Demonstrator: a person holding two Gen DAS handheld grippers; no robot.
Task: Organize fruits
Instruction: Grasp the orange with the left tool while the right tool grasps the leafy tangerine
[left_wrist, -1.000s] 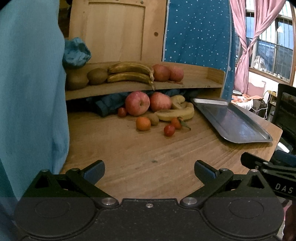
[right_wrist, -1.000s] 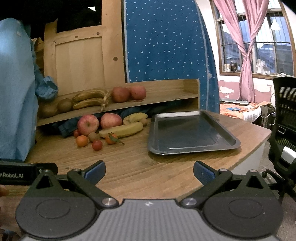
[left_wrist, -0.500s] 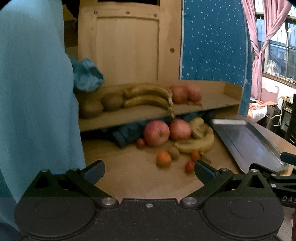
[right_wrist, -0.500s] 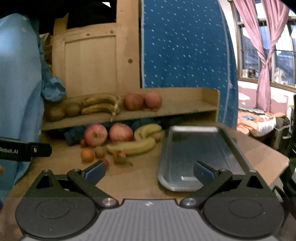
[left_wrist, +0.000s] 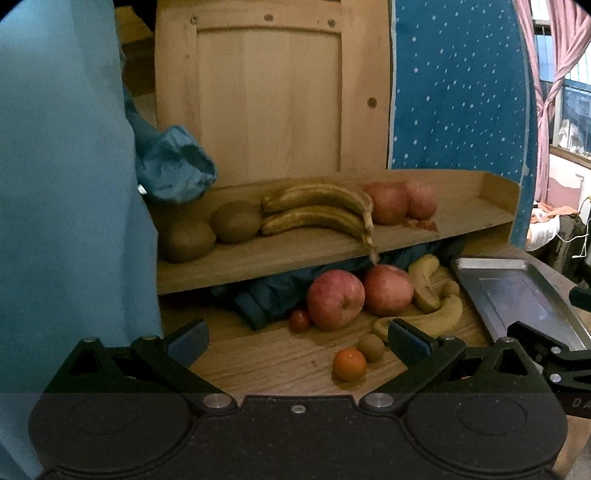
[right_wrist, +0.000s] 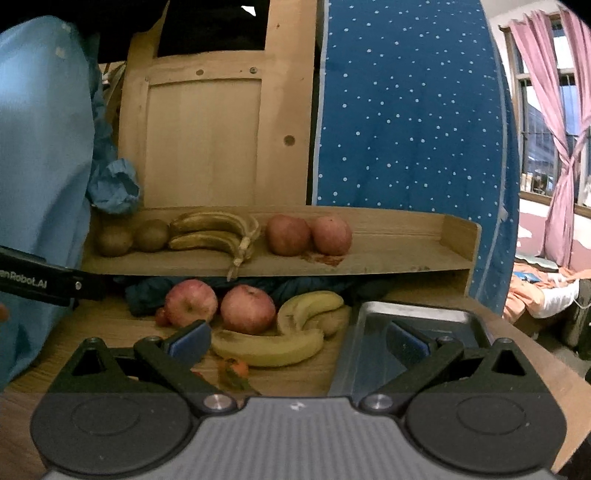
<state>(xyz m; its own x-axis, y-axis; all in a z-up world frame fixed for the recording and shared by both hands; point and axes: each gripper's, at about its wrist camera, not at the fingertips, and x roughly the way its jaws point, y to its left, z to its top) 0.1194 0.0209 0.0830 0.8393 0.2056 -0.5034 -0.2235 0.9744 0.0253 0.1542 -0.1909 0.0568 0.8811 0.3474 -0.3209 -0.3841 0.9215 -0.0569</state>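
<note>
We hold the left tool (left_wrist: 297, 338) with fingers spread and nothing between them, low over the desk (left_wrist: 266, 358); ahead of it lie a cherry tomato (left_wrist: 299, 320), two apples (left_wrist: 335, 299) and a tangerine (left_wrist: 349, 364), loose and likely awaiting sorting. Our right tool (right_wrist: 297, 338), likewise agape and unladen, faces a banana (right_wrist: 269, 347), with the steel tray (right_wrist: 417, 314) just to its right, probably the destination.

"nRobot.AI" on left gripper (right_wrist: 37, 282) side
</note>
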